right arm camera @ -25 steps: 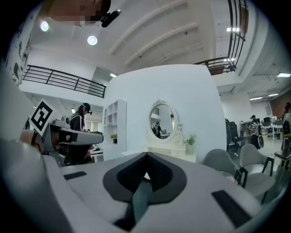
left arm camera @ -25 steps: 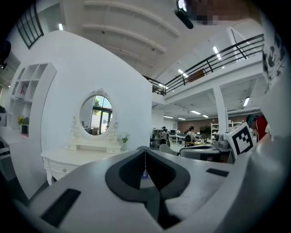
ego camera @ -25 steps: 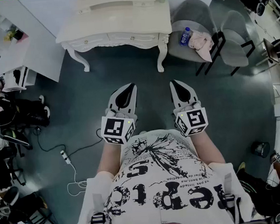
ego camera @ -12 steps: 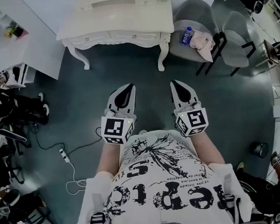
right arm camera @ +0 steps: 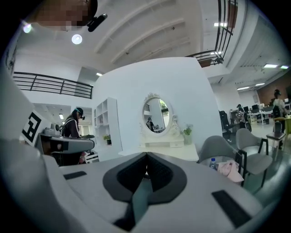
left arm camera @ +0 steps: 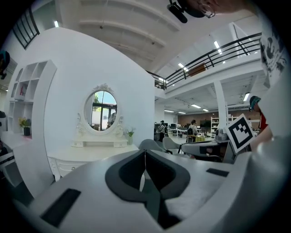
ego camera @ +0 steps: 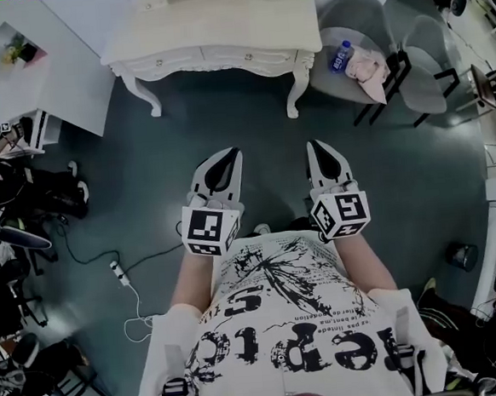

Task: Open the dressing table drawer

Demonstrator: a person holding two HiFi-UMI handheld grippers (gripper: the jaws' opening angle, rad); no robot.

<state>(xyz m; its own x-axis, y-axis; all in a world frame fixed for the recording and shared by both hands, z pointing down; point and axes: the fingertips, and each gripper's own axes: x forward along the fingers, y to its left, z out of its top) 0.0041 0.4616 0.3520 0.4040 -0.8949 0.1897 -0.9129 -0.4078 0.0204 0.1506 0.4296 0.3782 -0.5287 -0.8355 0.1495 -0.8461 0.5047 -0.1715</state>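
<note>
The white dressing table stands ahead at the top of the head view, its front drawers closed. It also shows far off with its oval mirror in the left gripper view and in the right gripper view. My left gripper and right gripper hang side by side over the dark floor, well short of the table. Both are shut with nothing between their jaws, as seen in the left gripper view and the right gripper view.
Two grey chairs stand right of the table; one carries a water bottle and a pink cloth. A white shelf unit is at the left. A white power strip and cable lie on the floor at the left.
The dressing table sits a little further right and nearer in the head view, as I have stepped toward it. Both grippers stay shut and side by side.
</note>
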